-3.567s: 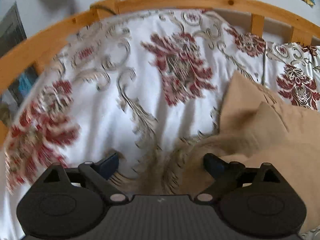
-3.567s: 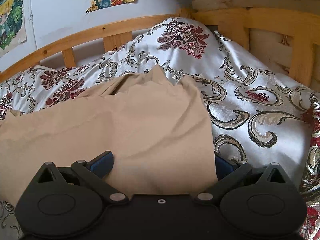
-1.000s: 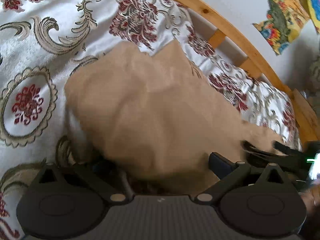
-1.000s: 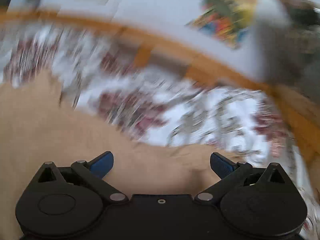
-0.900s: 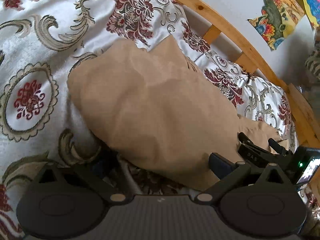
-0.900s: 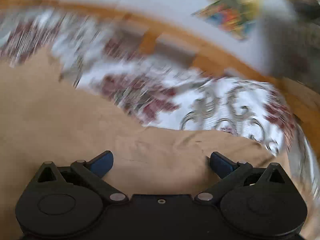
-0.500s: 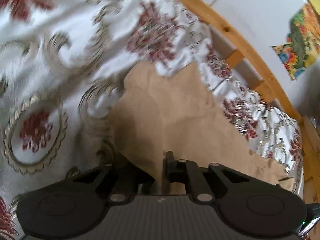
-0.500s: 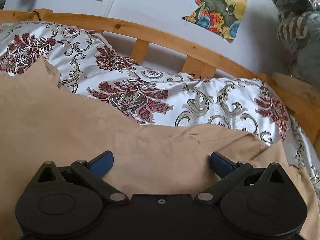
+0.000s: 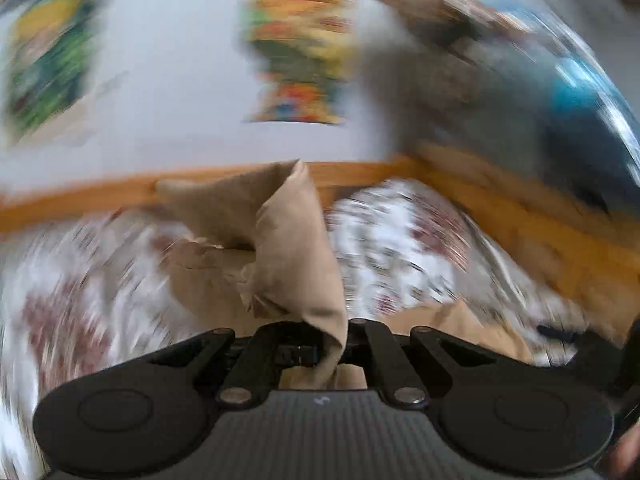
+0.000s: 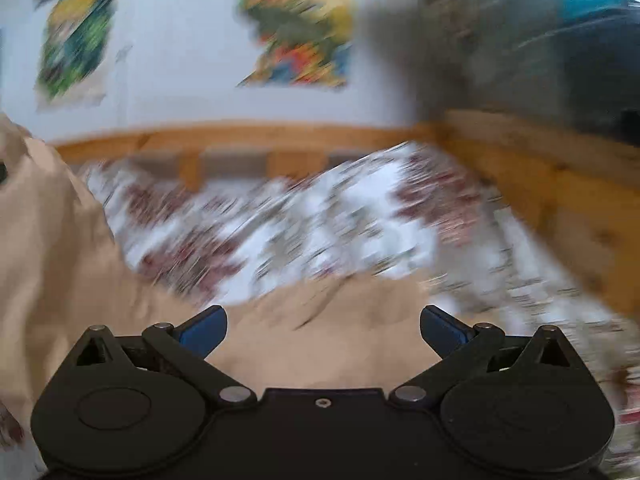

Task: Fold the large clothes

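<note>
Tan cloth (image 9: 292, 248) is pinched in the left gripper (image 9: 332, 350), whose jaws are closed tight on a fold of it. From the pinch the fabric rises in a bunched, twisted ridge toward the far side, its top edge showing against the wooden rail (image 9: 80, 196) of the bed. More of the same cloth lies low on the bedspread (image 9: 400, 248) to the right, near the gripper body.

In the right wrist view, the cloth (image 10: 320, 320) spreads across the near part of the bed under the right gripper (image 10: 323, 326), and a raised mass of it fills the left edge of the picture. The right gripper's jaws stand wide apart, blue pads (image 10: 204, 326) clear of each other, with the fabric lying between and below them; no pad presses on it.

The bedspread is white with dark red flowers and pale scrolls, badly blurred in both views. Behind the rail is a pale wall with two colourful pictures (image 10: 296, 28), also smeared. A wooden headboard (image 10: 560, 184) runs along the right, with a blurred grey and blue heap (image 10: 560, 40) above it. At the far right of the left wrist view a dark object shows, too blurred to tell.
</note>
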A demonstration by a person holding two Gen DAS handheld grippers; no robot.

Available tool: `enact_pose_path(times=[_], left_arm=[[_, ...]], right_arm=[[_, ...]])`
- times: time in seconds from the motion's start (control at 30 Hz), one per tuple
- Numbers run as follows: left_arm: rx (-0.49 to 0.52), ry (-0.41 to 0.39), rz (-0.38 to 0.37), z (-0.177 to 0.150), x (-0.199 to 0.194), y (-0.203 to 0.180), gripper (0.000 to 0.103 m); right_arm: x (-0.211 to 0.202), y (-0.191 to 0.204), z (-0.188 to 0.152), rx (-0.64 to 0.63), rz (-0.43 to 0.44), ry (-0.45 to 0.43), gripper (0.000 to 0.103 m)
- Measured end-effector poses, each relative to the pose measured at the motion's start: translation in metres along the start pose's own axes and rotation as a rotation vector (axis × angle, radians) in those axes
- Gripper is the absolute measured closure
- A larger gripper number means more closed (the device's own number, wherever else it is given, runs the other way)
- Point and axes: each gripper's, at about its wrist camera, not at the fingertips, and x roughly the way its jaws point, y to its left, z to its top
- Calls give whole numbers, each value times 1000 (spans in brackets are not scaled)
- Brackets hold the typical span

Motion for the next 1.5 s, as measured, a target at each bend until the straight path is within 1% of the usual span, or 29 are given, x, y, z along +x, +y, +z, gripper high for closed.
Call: enact_pose_path(times=[0.03, 0.07, 0.1, 0.17, 0.2, 0.23, 0.3, 0.33, 0.37, 0.4, 0.47, 0.53, 0.63, 0.7, 0.8, 0.87, 0.97, 1.0, 1.03, 1.07, 1.1, 1.13, 1.2, 1.23, 1.3, 1.33, 1.43, 1.5], left_arm=[[72, 24, -21, 8, 7, -16, 101], [152, 57, -46, 15, 15, -33, 101], [222, 92, -79, 20, 23, -51, 101], [281, 132, -127, 21, 36, -76, 101], [306, 147, -143, 18, 42, -87, 101], [330, 163, -153, 14, 49, -98, 101], [343, 188, -169, 2, 61, -113, 101], [340, 198, -179, -2, 66, -118, 101], [340, 209, -187, -8, 71, -123, 101], [351, 218, -192, -14, 76, -127, 101], [395, 238, -200, -27, 80, -132, 101], [444, 249, -217, -38, 80, -137, 101], [515, 245, -279, -53, 74, -142, 101], [544, 252, -316, -65, 76, -147, 100], [536, 292, -369, -83, 84, -155, 95], [547, 325, -389, -96, 92, -160, 90], [571, 332, -389, -112, 92, -164, 74], [583, 325, -391, -116, 89, -166, 62], [590, 322, -395, -117, 85, -167, 47], [595, 322, -401, -117, 82, -168, 41], [595, 317, -409, -118, 78, -169, 31], [590, 309, -415, -120, 76, -168, 24], [570, 300, -433, -124, 71, -162, 17], [566, 295, -436, -125, 69, -159, 16], [556, 278, -439, -129, 63, -151, 14], [554, 277, -449, -130, 60, -149, 13], [554, 277, -466, -134, 55, -144, 12], [537, 284, -470, -134, 57, -142, 12]], right_arm=[[-9, -16, 1, 65, -6, 34, 1], [-19, -34, -2, 139, 9, 62, 1], [-26, -50, -9, 211, 32, 70, 1], [-30, -85, -24, 397, 91, 79, 1], [-25, -102, -29, 502, 160, 88, 1], [-16, -119, -36, 631, 273, 93, 1], [7, -147, -54, 916, 526, 100, 0], [21, -153, -64, 1048, 648, 122, 0], [35, -155, -73, 1148, 744, 150, 0], [44, -155, -78, 1207, 788, 176, 1], [51, -155, -87, 1260, 786, 207, 0], [52, -156, -90, 1262, 785, 211, 0], [51, -164, -90, 1298, 786, 159, 0], [52, -175, -85, 1299, 771, 130, 0], [61, -182, -78, 1241, 724, 163, 0], [67, -182, -76, 1174, 699, 226, 0], [75, -173, -71, 1018, 623, 291, 1], [77, -169, -70, 967, 599, 307, 2], [77, -164, -69, 923, 579, 312, 4], [76, -159, -69, 886, 567, 313, 5], [75, -154, -67, 842, 557, 316, 6], [74, -150, -67, 792, 545, 325, 8], [73, -141, -65, 691, 519, 344, 13], [73, -139, -65, 649, 515, 350, 14], [73, -132, -63, 571, 500, 359, 18], [72, -130, -63, 545, 496, 360, 19], [67, -126, -59, 505, 495, 361, 19], [65, -124, -55, 522, 530, 350, 19]])
